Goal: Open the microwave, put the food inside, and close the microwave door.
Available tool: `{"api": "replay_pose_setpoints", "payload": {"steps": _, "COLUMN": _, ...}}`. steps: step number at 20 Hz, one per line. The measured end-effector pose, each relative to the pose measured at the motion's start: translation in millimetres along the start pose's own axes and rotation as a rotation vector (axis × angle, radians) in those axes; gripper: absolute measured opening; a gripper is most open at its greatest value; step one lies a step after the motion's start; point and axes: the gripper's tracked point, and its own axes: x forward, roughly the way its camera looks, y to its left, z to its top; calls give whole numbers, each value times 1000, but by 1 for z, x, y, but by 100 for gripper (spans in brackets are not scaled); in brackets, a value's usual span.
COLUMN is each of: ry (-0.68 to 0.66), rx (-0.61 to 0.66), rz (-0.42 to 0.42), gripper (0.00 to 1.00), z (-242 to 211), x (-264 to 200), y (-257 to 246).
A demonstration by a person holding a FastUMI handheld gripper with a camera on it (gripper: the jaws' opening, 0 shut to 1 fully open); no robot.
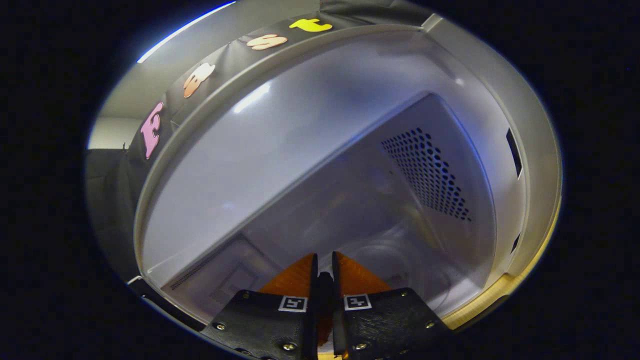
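Observation:
My gripper (324, 267) reaches into the open microwave's white cavity (280, 165), seen at a steep tilt. Its fingers stand almost together, shut on a flat orange wedge of food (357, 277) that sticks out on both sides of them and ahead. The food hangs over the round glass turntable (400, 260) on the cavity floor; I cannot tell whether it touches the glass. On the right inner wall there is a patch of round vent holes (425, 172). The door is out of sight.
The microwave's pale front frame (532, 125) rings the opening, with two dark latch slots (514, 152) on its right side. A strip of light wooden tabletop (500, 290) shows below the frame. The booth's black cloth wall (107, 200) hangs behind the oven.

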Motion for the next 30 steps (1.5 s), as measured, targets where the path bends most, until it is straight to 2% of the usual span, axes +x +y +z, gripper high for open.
{"api": "replay_pose_setpoints", "payload": {"steps": 4, "ry": -55, "rx": -128, "rz": -44, "gripper": 12, "z": 7, "x": 6, "y": -16}}
{"api": "replay_pose_setpoints", "payload": {"steps": 8, "ry": 0, "rx": -145, "rz": 4, "gripper": 12, "z": -4, "x": -3, "y": -9}}
{"api": "replay_pose_setpoints", "payload": {"steps": 9, "ry": 14, "rx": -146, "rz": 18, "gripper": 14, "z": -5, "x": -7, "y": -6}}
{"api": "replay_pose_setpoints", "payload": {"steps": 12, "ry": 23, "rx": -233, "rz": -4, "gripper": 27, "z": -3, "x": -21, "y": -8}}
{"api": "replay_pose_setpoints", "payload": {"steps": 16, "ry": 60, "rx": -350, "rz": 4, "gripper": 33, "z": -7, "x": -53, "y": -2}}
{"api": "replay_pose_setpoints", "payload": {"steps": 19, "ry": 144, "rx": -391, "rz": 63, "gripper": 72, "z": -21, "x": -88, "y": 13}}
{"api": "replay_pose_setpoints", "payload": {"steps": 24, "ry": 158, "rx": -562, "rz": 179, "gripper": 73, "z": -22, "x": -150, "y": 38}}
{"api": "replay_pose_setpoints", "payload": {"steps": 30, "ry": 182, "rx": -635, "rz": 360, "gripper": 73, "z": -32, "x": -223, "y": 68}}
